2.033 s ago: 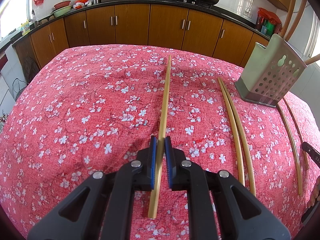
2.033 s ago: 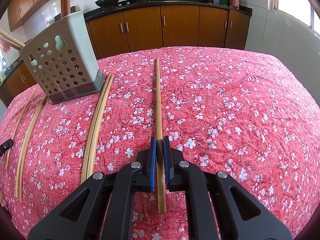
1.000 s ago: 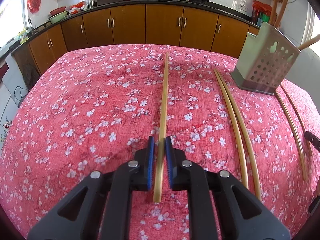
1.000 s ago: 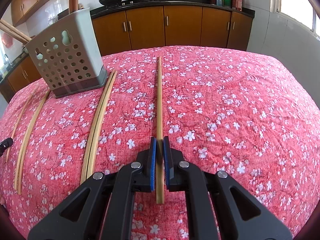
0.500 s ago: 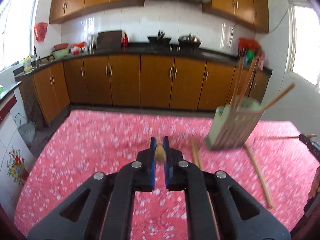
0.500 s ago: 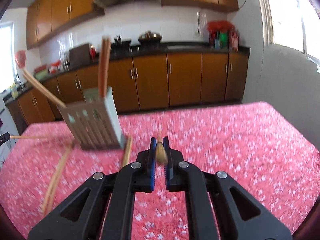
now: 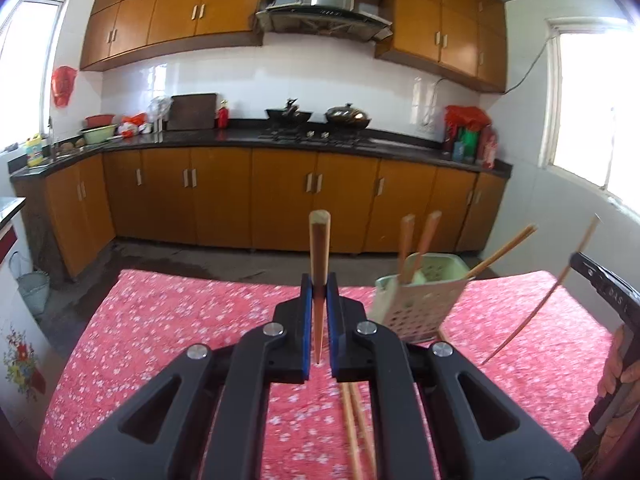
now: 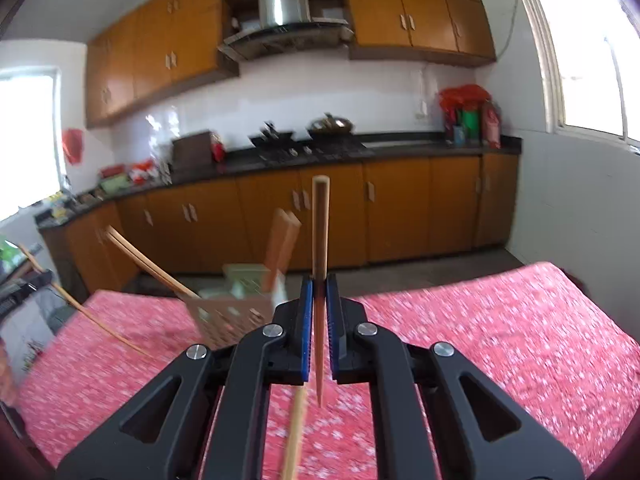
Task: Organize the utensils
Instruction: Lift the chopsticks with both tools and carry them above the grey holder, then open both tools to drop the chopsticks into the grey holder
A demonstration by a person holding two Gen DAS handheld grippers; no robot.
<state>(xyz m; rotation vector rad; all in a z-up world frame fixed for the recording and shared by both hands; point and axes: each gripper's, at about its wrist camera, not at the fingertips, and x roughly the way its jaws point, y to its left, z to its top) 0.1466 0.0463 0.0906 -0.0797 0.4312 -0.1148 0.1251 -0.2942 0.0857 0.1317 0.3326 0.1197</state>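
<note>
My left gripper [image 7: 319,292] is shut on a wooden chopstick [image 7: 319,248], held well above the red floral tablecloth [image 7: 160,340] with its thick end pointing forward. My right gripper [image 8: 319,292] is shut on a second chopstick [image 8: 320,232] in the same way. A pale green perforated holder [image 7: 420,300] stands on the table between them with several chopsticks leaning in it; in the right wrist view the holder [image 8: 236,312] is just left of the fingers. A pair of chopsticks [image 7: 354,424] lies on the cloth under the left gripper.
At the right edge a hand [image 7: 620,364] holds the right gripper's black body [image 7: 600,284], its chopstick [image 7: 552,292] slanting beside the holder. Another loose chopstick [image 8: 294,440] lies on the cloth. Brown cabinets [image 7: 280,196] and a dark counter with pans stand beyond the table's far edge.
Both grippers have lifted their chopsticks off the cloth and risen well above the table, tilting up so the kitchen fills the views. Both stay shut on the chopsticks.
</note>
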